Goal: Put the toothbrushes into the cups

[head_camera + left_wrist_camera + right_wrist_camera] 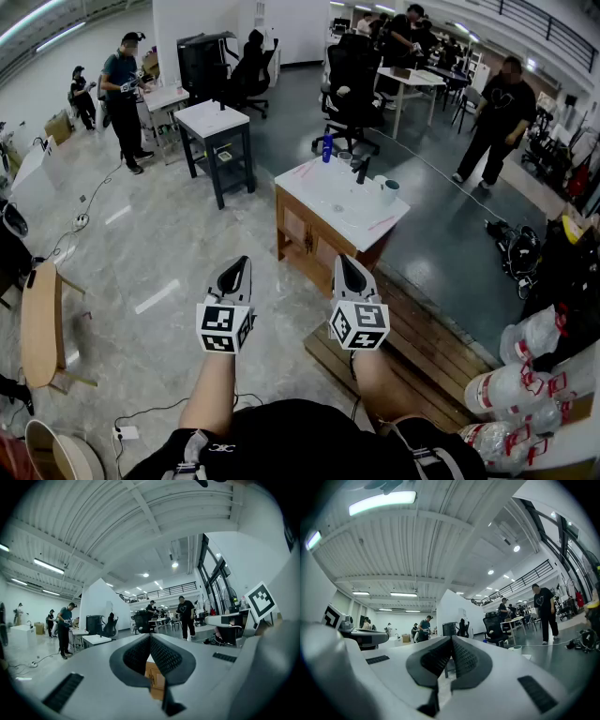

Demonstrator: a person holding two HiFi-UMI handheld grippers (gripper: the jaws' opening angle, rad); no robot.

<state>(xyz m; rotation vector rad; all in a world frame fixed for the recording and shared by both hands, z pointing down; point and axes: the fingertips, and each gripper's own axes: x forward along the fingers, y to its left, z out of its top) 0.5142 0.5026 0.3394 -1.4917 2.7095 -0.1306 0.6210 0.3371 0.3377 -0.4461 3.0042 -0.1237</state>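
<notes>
A white-topped wooden table (328, 199) stands a few steps ahead of me. On it are a white cup (387, 190), a blue bottle (327, 148), a dark upright item (361, 171) and two thin pink toothbrushes (303, 172) (381, 223) lying flat. My left gripper (236, 269) and right gripper (349, 266) are held level side by side, well short of the table, both shut and holding nothing. In the left gripper view the shut left gripper (150, 635) hides all but the table's wooden side (155, 680). In the right gripper view the white cup (515, 649) shows right of the shut right gripper (451, 639).
A low wooden platform (417, 342) lies under and right of the table. A black office chair (352, 89) and a second white table (214, 122) stand beyond. Several people stand around the hall. A round wooden table (42, 323) is at my left, bagged bottles (525, 375) at my right.
</notes>
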